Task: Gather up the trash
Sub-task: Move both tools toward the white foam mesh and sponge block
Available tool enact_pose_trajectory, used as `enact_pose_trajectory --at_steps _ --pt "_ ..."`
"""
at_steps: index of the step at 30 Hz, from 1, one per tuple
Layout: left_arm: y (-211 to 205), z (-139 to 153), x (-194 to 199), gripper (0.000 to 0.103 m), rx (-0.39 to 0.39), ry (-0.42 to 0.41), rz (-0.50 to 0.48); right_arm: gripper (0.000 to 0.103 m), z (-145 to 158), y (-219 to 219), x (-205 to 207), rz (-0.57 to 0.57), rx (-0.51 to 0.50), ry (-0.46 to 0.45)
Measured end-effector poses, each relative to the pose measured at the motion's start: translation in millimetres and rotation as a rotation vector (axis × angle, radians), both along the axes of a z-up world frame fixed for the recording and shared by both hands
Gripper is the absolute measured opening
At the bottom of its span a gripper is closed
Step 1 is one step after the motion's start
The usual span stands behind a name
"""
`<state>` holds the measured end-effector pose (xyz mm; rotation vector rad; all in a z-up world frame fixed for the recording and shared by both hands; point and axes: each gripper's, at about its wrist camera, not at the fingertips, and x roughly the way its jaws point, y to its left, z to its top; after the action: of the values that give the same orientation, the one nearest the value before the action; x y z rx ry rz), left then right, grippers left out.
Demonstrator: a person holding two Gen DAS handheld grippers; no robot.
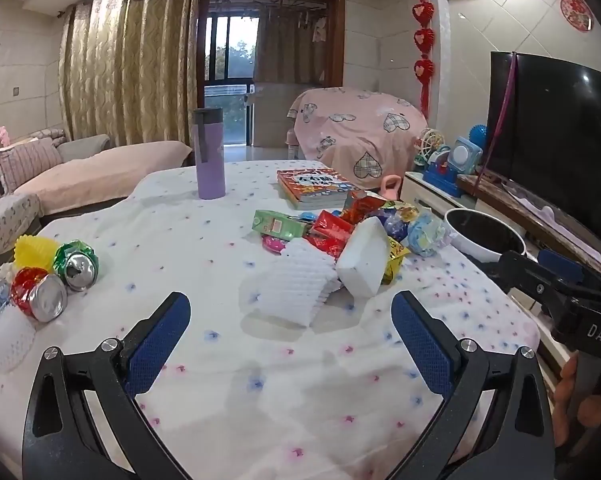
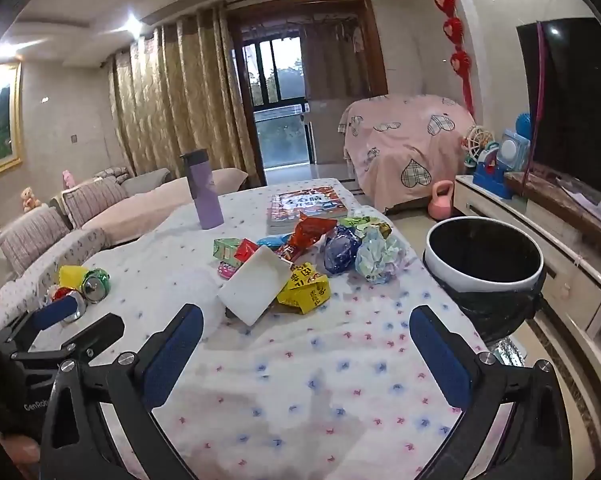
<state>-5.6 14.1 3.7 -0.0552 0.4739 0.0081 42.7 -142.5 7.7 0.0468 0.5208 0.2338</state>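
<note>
We hold both tongs above a low surface [image 1: 228,392] draped in a white cloth dotted with small blue and pink flowers. Beyond it stand gold patterned curtains [image 1: 128,64], a dark-framed balcony door [image 1: 236,80], a sofa under pink covers [image 1: 80,176] to the left and a black television [image 1: 560,136] on a pale cabinet to the right.

The left tongs [image 1: 290,332] are spread wide with nothing between their blue pads; the right tongs [image 2: 306,344] are likewise released and empty.

The trash lies ahead of both tongs as a loose heap of crumpled foil and plastic wrappers in red, green, yellow and blue [image 2: 308,252], with a white foam block [image 1: 362,258] tilted against it and a white foam fruit net [image 1: 296,284] just in front of the left tongs. Far left of the left tongs sit a crushed red can [image 1: 40,292] and a crushed green can [image 1: 76,264], touching. A round white bin with a black liner [image 2: 484,260] stands off the surface's edge, ahead and right of the right tongs. A purple tumbler [image 1: 209,152] and a colourful book [image 1: 314,186] stand beyond the heap.
</note>
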Motion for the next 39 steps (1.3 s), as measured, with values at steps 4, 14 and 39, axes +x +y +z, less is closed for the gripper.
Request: enact_pose_trajectory --at_steps 4,14,39 --pt "1.9 0.0 -0.7 0.103 -0.002 -0.002 0.002 0.103 3.2 -13.3 -7.6 0.004 0.009 -0.012" --pt "4.5 -0.1 -2.5 0.103 0.001 -0.004 0.014 0.103 -1.0 -19.9 -12.0 0.018 0.020 0.003" --pt "6.8 -5.9 3.2 0.103 -0.005 0.014 0.023 0.103 -1.3 -16.0 -11.6 0.072 0.075 -0.008"
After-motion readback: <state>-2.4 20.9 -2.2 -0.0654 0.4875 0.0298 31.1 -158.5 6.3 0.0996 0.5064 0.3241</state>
